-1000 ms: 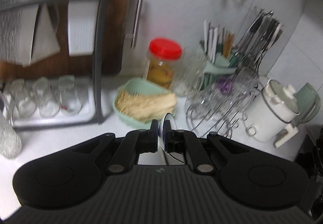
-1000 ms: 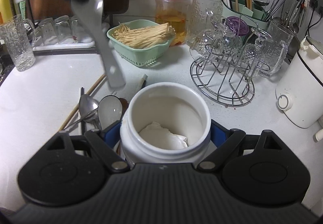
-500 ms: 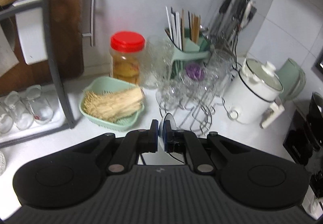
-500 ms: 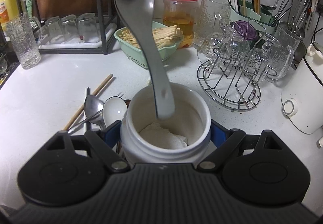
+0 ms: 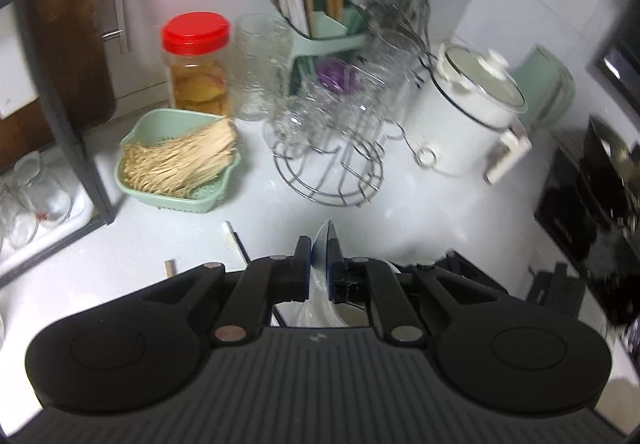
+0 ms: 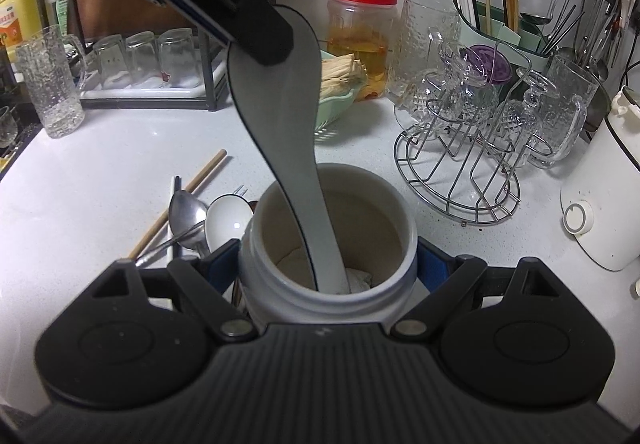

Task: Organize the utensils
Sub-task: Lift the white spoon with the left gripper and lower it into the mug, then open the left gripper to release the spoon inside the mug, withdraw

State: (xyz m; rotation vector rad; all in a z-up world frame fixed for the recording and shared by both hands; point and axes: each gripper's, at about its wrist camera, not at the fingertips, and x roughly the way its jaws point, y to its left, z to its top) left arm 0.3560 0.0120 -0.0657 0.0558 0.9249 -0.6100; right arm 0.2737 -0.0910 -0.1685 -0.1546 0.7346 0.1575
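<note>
The white jar (image 6: 328, 240) stood on the counter (image 6: 80, 171) and serves as the landmark here. To its left, touching or nearly so, lay the loose utensils: wooden chopsticks (image 6: 180, 203), a metal spoon (image 6: 186, 209) and a small white spoon (image 6: 226, 219). From above and left of the jar the left gripper (image 6: 264, 39) slanted downward, clenched on the bowl end of a white ceramic spoon (image 6: 288, 147), whose handle reached down inside the jar's mouth. The right gripper (image 6: 328, 264) pointed down at a slant, its blue-padded jaws clamped on the jar's two sides. Right of the jar, well apart, stood a wire glass rack (image 6: 456, 179).
</note>
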